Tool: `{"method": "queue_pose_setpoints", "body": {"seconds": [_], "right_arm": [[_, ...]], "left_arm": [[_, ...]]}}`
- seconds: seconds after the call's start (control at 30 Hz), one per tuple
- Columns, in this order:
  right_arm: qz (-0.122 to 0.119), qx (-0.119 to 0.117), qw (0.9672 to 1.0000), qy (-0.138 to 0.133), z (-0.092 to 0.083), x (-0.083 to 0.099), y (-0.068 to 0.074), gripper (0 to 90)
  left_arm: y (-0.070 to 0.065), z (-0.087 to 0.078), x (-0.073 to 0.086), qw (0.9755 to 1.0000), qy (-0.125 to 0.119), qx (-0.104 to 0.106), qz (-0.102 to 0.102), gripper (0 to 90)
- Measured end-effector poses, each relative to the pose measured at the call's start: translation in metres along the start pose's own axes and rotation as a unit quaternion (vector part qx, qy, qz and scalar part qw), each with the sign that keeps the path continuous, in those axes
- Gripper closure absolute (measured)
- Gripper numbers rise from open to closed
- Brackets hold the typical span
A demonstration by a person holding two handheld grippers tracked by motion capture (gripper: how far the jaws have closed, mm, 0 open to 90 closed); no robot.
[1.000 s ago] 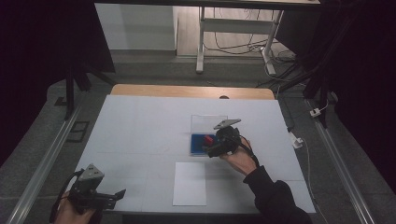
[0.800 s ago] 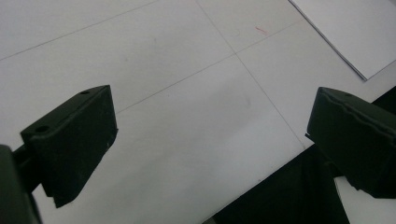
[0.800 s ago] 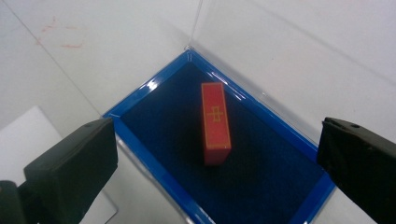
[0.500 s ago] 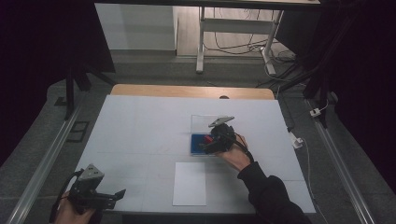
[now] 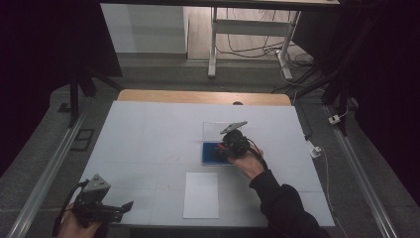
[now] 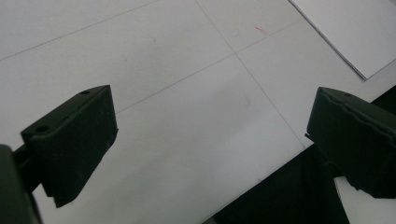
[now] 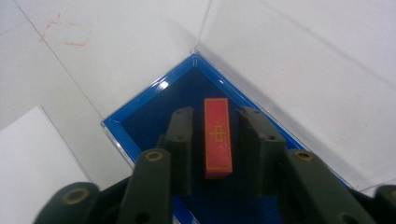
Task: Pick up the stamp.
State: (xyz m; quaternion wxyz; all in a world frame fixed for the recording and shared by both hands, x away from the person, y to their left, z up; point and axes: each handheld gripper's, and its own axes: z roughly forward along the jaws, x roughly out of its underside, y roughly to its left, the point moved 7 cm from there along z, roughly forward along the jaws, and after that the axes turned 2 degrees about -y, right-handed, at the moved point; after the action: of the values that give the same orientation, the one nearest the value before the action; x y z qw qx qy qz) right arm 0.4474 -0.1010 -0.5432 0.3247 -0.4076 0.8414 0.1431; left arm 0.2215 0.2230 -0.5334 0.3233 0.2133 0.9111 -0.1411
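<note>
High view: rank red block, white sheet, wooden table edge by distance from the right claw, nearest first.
1. red block: between the right claw's jaws, in the blue tray.
2. white sheet: near side, toward the person.
3. wooden table edge: far side.

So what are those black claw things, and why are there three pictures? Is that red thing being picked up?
A person sits at a white table and holds a grabbing tool in each hand. One picture looks down from above. The other two come from little cameras riding on the tools, looking along their black claws.

The right gripper reaches into a blue tray with a clear lid standing open. A red block lies between its claws. They have just been closing, but small gaps show on both sides, so the block isn't pinched yet.

The left gripper waits near the table's front edge, claws wide open and holding nothing. A white sheet of paper lies on the table in front of the tray.
</note>
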Motion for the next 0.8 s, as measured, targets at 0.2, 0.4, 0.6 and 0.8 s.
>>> {"method": "queue_pose_setpoints", "body": {"seconds": [0.2,0.4,0.6,0.8], "right_arm": [[0.005,-0.002,1.0,0.002,-0.001,0.001,-0.001,76.1],[0.008,0.002,1.0,0.005,-0.001,0.001,-0.001,79.2],[0.01,0.002,0.9999,0.004,-0.003,0.0,-0.001,79.4],[0.006,-0.003,1.0,-0.005,-0.012,-0.003,-0.004,79.5]], "left_arm": [[0.0,0.0,0.0,1.0,0.0,0.0,0.001,1.8],[0.0,0.0,0.0,1.0,0.001,0.0,0.001,1.8],[0.0,0.0,0.0,1.0,0.0,0.0,0.002,1.8],[-0.001,0.0,0.0,1.0,0.0,0.001,0.003,1.8]]}}
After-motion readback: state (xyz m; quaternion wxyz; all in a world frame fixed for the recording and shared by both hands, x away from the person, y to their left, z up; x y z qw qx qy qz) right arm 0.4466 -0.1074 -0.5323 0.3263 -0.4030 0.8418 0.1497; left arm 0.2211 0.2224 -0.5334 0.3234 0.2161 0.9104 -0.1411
